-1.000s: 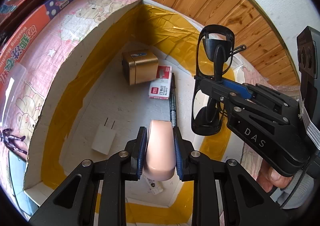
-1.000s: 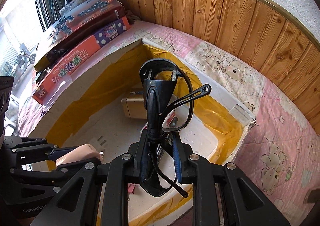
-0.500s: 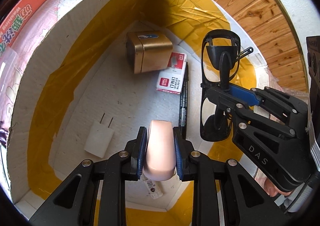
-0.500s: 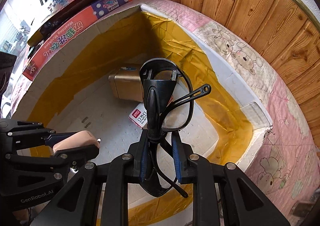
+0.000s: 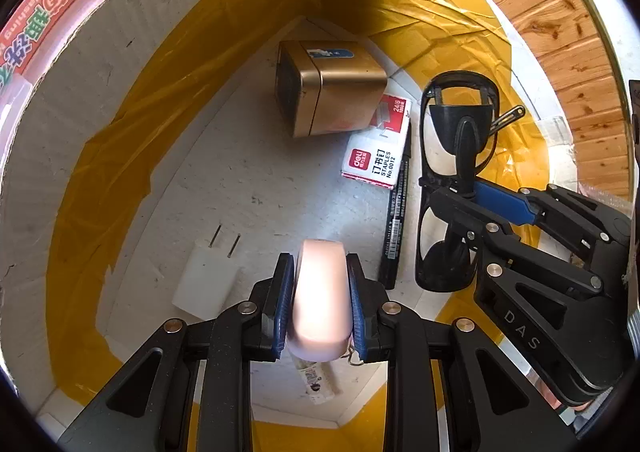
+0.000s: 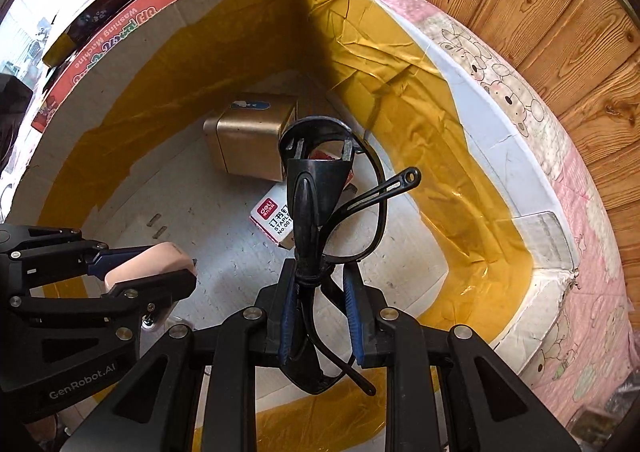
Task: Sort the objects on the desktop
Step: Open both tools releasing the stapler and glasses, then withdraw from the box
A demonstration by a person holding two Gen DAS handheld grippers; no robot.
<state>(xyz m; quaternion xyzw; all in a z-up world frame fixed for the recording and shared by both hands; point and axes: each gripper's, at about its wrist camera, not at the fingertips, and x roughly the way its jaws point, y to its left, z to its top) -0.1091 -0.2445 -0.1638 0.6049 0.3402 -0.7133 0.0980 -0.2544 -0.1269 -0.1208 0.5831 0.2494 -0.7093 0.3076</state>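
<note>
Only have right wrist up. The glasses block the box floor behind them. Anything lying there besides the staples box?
Observer: Yes. In the left wrist view a black marker lies alongside the staples box, hidden behind your glasses.
Operator: I see two prongs left of the staples. Attached to what?
Observer: A white charger, lying flat just left of the left gripper.
Operator: Anything directly under that gripper?
Observer: A small labelled packet lies on the floor beneath the pink object that the jaws are clamping.
</note>
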